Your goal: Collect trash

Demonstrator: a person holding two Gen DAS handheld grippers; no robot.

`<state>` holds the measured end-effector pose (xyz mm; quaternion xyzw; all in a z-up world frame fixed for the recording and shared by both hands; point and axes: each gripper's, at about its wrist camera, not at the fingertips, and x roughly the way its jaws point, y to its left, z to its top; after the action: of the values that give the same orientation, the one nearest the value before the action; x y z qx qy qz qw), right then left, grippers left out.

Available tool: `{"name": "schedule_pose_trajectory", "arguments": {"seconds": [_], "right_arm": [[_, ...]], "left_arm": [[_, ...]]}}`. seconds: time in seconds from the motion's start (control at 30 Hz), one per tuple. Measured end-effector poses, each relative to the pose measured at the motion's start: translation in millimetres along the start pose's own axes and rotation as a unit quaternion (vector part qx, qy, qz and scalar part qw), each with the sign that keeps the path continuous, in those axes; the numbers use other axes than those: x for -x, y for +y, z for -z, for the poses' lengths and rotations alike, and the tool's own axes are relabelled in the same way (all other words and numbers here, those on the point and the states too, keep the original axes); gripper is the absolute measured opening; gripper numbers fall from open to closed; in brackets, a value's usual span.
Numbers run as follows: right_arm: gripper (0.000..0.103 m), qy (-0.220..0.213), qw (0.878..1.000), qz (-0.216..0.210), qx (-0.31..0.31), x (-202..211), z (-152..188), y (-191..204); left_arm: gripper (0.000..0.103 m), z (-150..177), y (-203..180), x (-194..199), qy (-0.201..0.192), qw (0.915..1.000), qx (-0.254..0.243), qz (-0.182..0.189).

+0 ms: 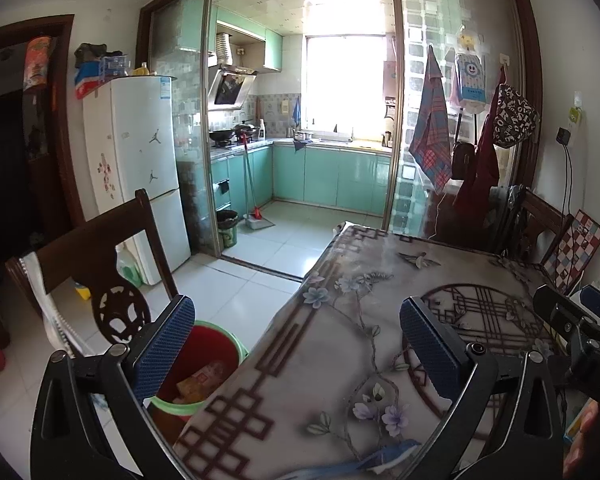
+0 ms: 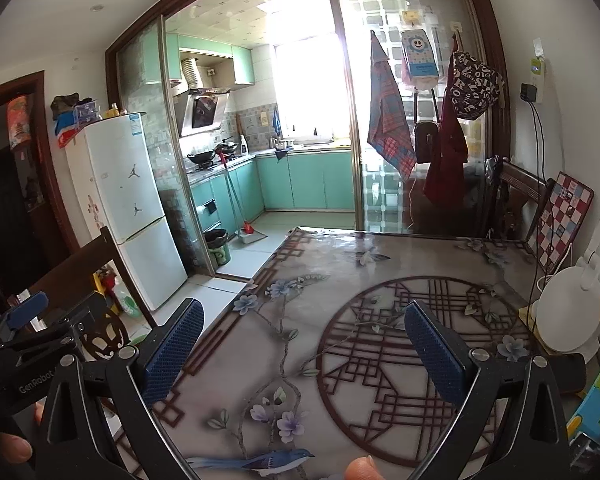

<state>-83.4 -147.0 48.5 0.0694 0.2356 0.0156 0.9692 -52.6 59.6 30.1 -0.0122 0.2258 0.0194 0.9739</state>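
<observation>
A red trash bin with a green rim (image 1: 216, 364) stands on the floor beside the table's left edge, with yellow and orange wrappers (image 1: 198, 384) inside. My left gripper (image 1: 296, 344) is open and empty, held above the table edge with its left finger over the bin. My right gripper (image 2: 304, 346) is open and empty above the patterned tablecloth (image 2: 340, 312). The right gripper also shows at the right edge of the left wrist view (image 1: 580, 320), and the left gripper shows at the left edge of the right wrist view (image 2: 32, 328). No loose trash shows on the table.
A dark wooden chair (image 1: 100, 264) stands left of the bin. A white lamp (image 2: 568, 316), a checkered board (image 2: 560, 220) and a colourful box (image 2: 596, 404) sit along the table's right side. A second chair (image 2: 512, 196) is at the far end. The fridge (image 1: 140, 160) and kitchen lie beyond.
</observation>
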Motion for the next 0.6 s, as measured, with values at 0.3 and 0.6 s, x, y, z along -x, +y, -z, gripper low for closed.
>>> {"name": "schedule_pose_trajectory", "arguments": {"seconds": [0.3, 0.6], "right_arm": [[0.101, 0.006, 1.0, 0.005, -0.002, -3.3, 2.3, -5.9], [0.101, 0.01, 1.0, 0.009, 0.001, -9.8, 1.5, -9.4]], "left_arm": [[0.103, 1.0, -6.1, -4.0, 0.007, 1.0, -0.005, 0.004], [0.103, 0.7, -11.6, -10.3, 0.013, 0.9999, -0.008, 0.007]]}}
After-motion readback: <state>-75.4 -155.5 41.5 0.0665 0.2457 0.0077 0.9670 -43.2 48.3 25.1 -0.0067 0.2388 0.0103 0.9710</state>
